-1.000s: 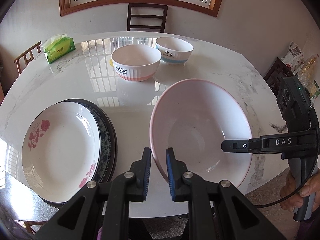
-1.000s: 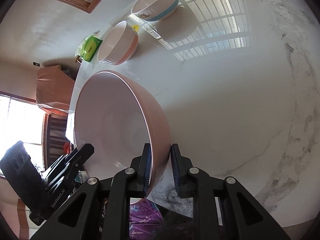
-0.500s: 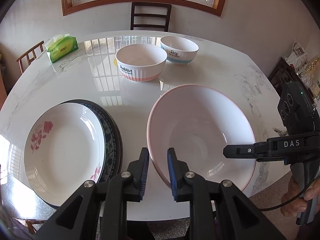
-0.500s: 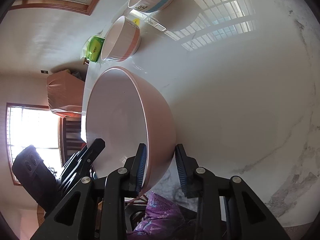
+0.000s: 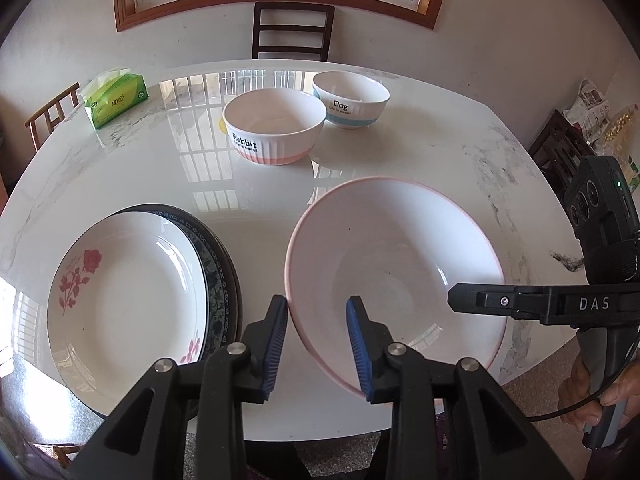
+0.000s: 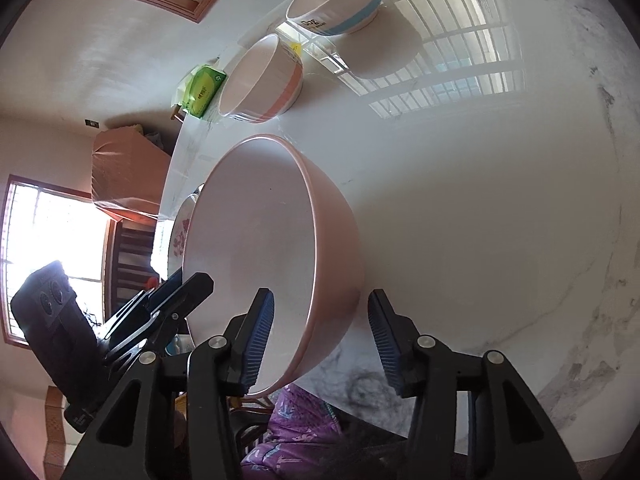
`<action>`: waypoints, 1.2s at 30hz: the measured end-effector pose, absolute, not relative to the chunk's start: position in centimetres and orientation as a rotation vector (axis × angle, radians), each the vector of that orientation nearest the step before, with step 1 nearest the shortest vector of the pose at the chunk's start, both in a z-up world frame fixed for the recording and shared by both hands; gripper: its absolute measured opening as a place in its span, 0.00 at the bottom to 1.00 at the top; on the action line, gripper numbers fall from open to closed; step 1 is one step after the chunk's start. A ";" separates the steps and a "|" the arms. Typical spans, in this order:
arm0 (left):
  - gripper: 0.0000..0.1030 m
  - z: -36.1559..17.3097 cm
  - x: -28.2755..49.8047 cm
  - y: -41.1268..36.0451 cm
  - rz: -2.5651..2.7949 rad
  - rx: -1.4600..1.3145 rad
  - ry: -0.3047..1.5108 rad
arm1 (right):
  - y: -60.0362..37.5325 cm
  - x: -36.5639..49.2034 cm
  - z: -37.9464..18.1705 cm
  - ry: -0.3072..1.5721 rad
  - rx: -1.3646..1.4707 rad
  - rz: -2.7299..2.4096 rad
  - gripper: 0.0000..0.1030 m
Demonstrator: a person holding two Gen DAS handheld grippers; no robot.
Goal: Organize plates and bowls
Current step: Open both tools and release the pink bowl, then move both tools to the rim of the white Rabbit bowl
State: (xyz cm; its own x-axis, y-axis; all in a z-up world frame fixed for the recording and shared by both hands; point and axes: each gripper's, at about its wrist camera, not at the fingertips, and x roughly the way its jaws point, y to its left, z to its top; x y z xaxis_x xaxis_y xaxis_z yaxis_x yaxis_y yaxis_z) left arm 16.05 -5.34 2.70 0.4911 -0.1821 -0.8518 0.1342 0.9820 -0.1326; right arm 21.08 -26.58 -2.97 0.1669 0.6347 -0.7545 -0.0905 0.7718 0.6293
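Sitting on the near right part of the marble table (image 5: 440, 152), the big pink bowl (image 5: 400, 264) has its rim between both my tongs. My left gripper (image 5: 318, 344) and right gripper (image 6: 320, 340) have just been opening; their blue pads stand off the rim, gripping nothing. Left of it lies the rose plate (image 5: 128, 296) on darker plates; beyond stand the Rabbit bowl (image 5: 276, 128) and Dog bowl (image 5: 352, 100).
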 end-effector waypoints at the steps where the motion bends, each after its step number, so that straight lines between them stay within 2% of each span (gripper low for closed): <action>1: 0.30 2.8 16.0 -5.2 -0.197 -0.059 1.041 | -26.5 21.0 -2.7 1.299 0.485 0.541 0.50; 4: 0.30 3.5 15.8 -4.5 -0.208 -0.090 1.032 | -27.1 20.7 -1.4 1.238 0.440 0.521 0.50; 8: 0.30 5.1 15.6 -3.2 -0.214 -0.124 0.980 | -28.6 19.8 0.9 1.131 0.386 0.489 0.57; 13: 0.30 6.4 16.2 -1.7 -0.193 -0.151 0.915 | -29.7 19.3 3.3 1.006 0.300 0.467 0.57; 19: 0.34 6.0 18.9 0.4 -0.192 -0.228 0.952 | -30.5 20.5 4.0 0.924 0.249 0.472 0.57; 25: 0.39 5.8 22.5 2.1 -0.189 -0.286 0.985 | -30.7 24.3 4.5 0.944 0.282 0.538 0.59; 28: 0.39 5.6 24.5 2.5 -0.187 -0.297 1.004 | -30.0 26.5 4.2 1.001 0.327 0.595 0.66; 31: 0.39 5.5 26.4 2.9 -0.193 -0.310 1.017 | -29.7 28.5 3.7 1.054 0.401 0.610 0.66; 36: 0.40 5.1 29.1 3.0 -0.197 -0.301 1.042 | -27.6 31.2 3.6 1.106 0.336 0.608 0.66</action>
State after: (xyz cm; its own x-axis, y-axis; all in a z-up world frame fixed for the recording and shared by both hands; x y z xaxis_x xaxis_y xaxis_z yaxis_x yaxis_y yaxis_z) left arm 29.08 2.98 5.13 0.4926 -0.3007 -0.8167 0.0180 0.9417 -0.3359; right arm 31.19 -27.64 3.63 0.3107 0.6102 -0.7288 -0.2886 0.7911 0.5393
